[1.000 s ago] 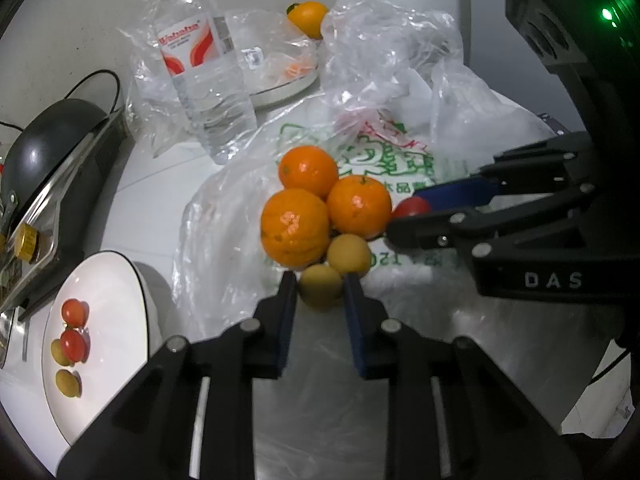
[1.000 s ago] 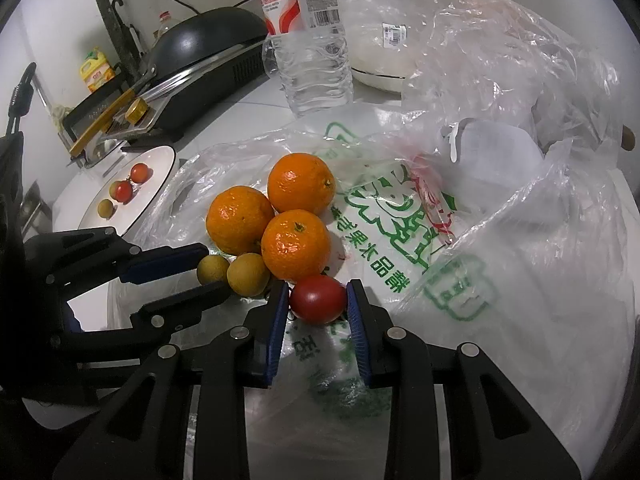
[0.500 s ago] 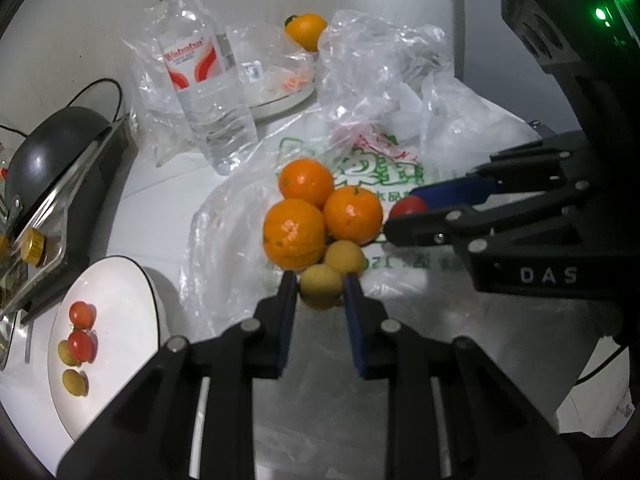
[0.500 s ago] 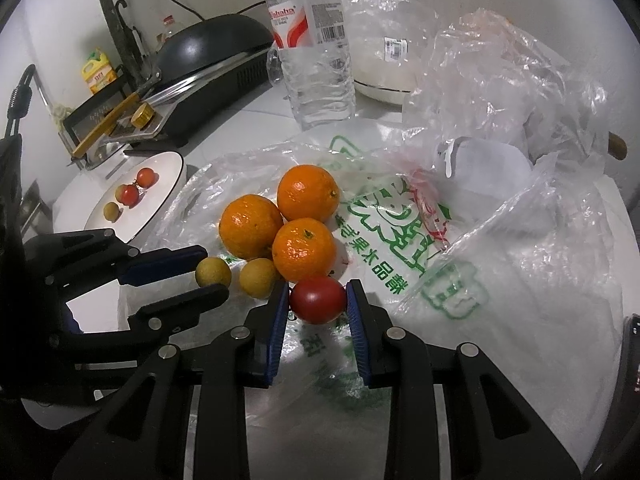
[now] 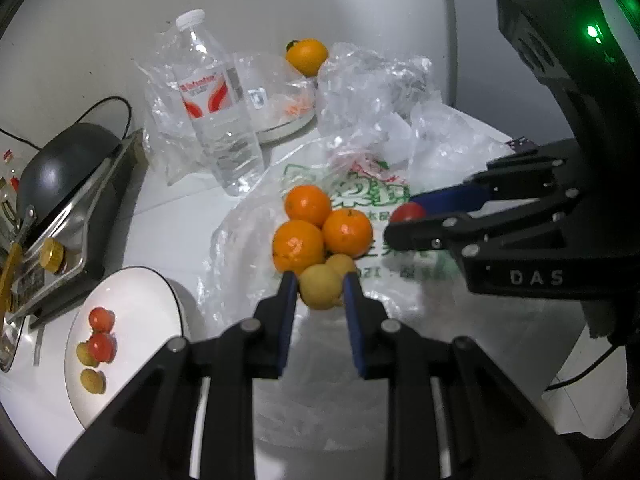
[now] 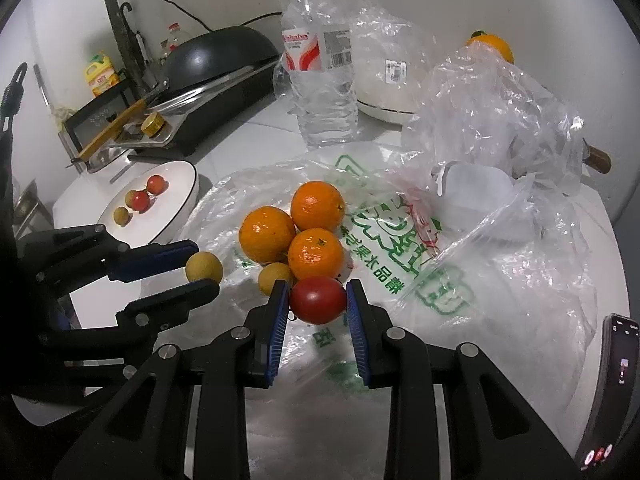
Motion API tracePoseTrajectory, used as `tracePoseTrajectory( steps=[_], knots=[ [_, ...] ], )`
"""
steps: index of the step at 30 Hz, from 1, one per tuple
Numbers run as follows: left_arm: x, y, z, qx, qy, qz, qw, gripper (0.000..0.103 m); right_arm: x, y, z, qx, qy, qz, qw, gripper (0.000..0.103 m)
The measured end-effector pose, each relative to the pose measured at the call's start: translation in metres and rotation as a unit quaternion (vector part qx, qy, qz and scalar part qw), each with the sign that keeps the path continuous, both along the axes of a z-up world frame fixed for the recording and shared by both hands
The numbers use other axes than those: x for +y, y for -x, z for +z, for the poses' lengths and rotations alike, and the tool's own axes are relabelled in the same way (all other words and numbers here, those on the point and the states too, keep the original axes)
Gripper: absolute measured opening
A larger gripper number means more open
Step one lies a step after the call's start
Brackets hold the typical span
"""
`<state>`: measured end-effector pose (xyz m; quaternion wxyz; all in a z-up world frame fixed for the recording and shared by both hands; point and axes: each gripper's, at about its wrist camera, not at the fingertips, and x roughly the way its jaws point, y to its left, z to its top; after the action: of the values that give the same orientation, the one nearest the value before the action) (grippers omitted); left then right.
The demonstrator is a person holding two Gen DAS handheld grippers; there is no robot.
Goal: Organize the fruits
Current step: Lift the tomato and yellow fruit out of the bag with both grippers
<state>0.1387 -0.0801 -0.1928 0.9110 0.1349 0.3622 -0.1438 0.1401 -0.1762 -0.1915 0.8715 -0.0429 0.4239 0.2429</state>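
Note:
My left gripper [image 5: 320,292] is shut on a small yellow fruit [image 5: 320,286], lifted just in front of three oranges [image 5: 308,205] on a clear plastic bag [image 5: 360,184]. A second yellow fruit [image 6: 275,278] lies by the oranges [image 6: 317,206]. My right gripper [image 6: 318,300] is shut on a red tomato [image 6: 318,300], raised above the bag [image 6: 400,240]. In the right wrist view the left gripper [image 6: 202,270] shows at left with its yellow fruit [image 6: 204,267]. In the left wrist view the right gripper [image 5: 404,216] holds the tomato [image 5: 408,212] at right.
A white plate [image 5: 132,312] at left holds two tomatoes and two yellow fruits. A water bottle [image 5: 218,120], a bagged white dish [image 6: 384,80], a further orange [image 5: 307,55] and a black cooker [image 6: 208,68] stand behind. A phone [image 6: 616,380] lies at the right edge.
Both grippers have risen and drawn back a little from the oranges, each still gripping its fruit; the yellow fruit and the tomato have left the bag.

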Motion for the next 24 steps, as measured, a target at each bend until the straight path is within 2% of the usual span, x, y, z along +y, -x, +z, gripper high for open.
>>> tracePoseTrajectory(
  steps=[24],
  knots=[
    [0.025, 0.028, 0.018, -0.022, 0.021, 0.009, 0.9995, 0.024, 0.028, 0.027, 0.022, -0.022, 0.014, 0.011, 1.0, 0.031]
  ],
)
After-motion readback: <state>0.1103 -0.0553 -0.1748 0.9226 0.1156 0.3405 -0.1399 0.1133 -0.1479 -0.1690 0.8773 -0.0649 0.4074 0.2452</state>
